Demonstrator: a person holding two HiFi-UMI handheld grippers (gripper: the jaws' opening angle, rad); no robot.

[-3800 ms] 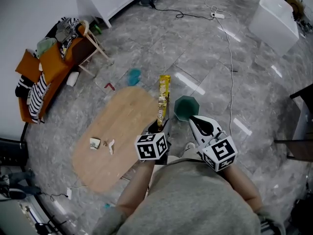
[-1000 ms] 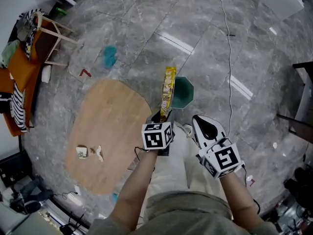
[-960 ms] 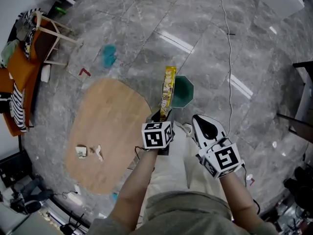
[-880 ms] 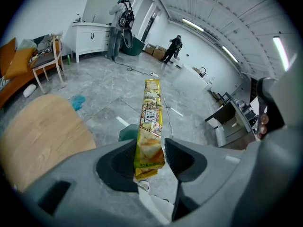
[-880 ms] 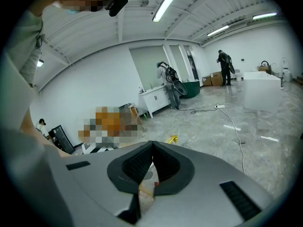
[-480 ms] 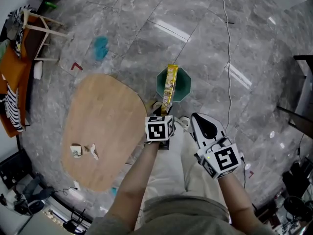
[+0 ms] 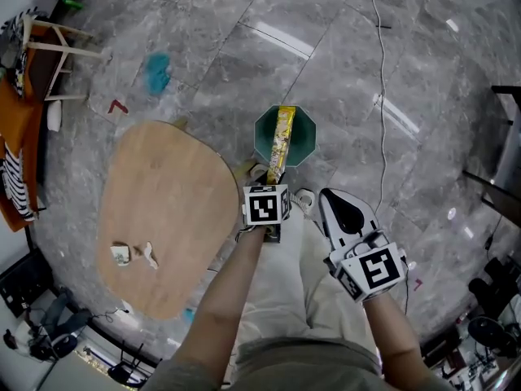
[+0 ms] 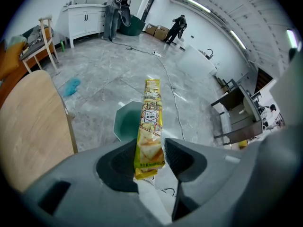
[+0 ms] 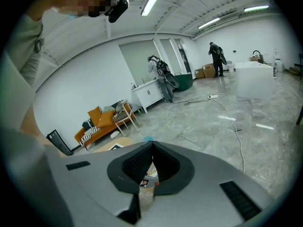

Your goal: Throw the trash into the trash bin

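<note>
A long yellow snack wrapper (image 7: 278, 143) (image 8: 149, 125) sticks up from my left gripper (image 7: 273, 179) (image 8: 150, 150), whose jaws are shut on its lower end. In the head view the wrapper's far end lies across the mouth of the green trash bin (image 7: 299, 134), which stands on the floor just off the table's edge; the left gripper view has the bin (image 8: 126, 122) right behind the wrapper. My right gripper (image 7: 327, 199) (image 9: 151, 144) hangs to the right, jaws shut with nothing between them. Two small scraps (image 7: 120, 254) (image 7: 150, 256) lie on the wooden table (image 7: 171, 210).
A white cable (image 7: 382, 96) runs over the grey floor right of the bin. A blue cloth (image 7: 155, 71) lies beyond the table, with a wooden chair (image 7: 50, 41) and an orange sofa (image 7: 10, 129) at far left. My shoe (image 7: 304, 201) is beside the bin.
My left gripper has sunk with the wrapper, which stood left of the bin and now lies across its mouth. The right gripper has dropped a little.
</note>
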